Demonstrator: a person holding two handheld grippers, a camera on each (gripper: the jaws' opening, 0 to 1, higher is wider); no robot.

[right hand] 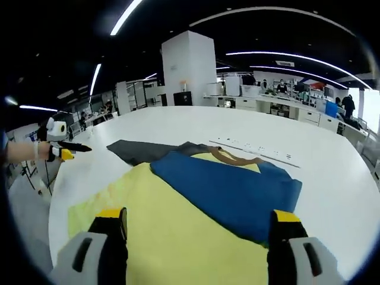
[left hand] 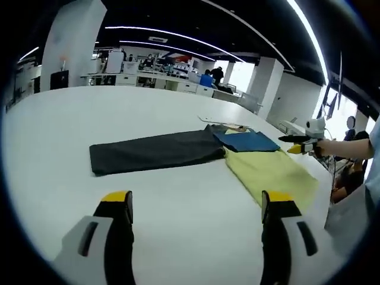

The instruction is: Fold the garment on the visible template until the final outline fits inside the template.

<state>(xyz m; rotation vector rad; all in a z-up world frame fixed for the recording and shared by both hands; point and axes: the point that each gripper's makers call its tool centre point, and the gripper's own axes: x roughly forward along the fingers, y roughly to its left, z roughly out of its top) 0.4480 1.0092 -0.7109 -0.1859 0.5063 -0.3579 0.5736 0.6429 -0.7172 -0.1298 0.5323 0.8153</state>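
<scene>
On the white table (left hand: 59, 130) lie three flat cloth pieces. A dark grey one (left hand: 154, 151) stretches out to the left. A blue one (left hand: 246, 141) lies partly over a pale yellow one (left hand: 273, 172). My left gripper (left hand: 196, 199) hangs open above bare table, short of the grey cloth. My right gripper (right hand: 198, 215) is open over the yellow cloth (right hand: 166, 231), with the blue cloth (right hand: 237, 190) just ahead and a brown collar edge (right hand: 234, 157) beyond it. The grey cloth (right hand: 139, 151) pokes out behind. Each gripper shows in the other's view: right (left hand: 295, 144), left (right hand: 68, 148).
A thin pale strip (right hand: 255, 148) with small marks lies on the table beyond the cloths. The table edge (right hand: 53, 202) runs close on my right gripper's left side. Desks, a white pillar (right hand: 187, 68) and people stand in the office behind.
</scene>
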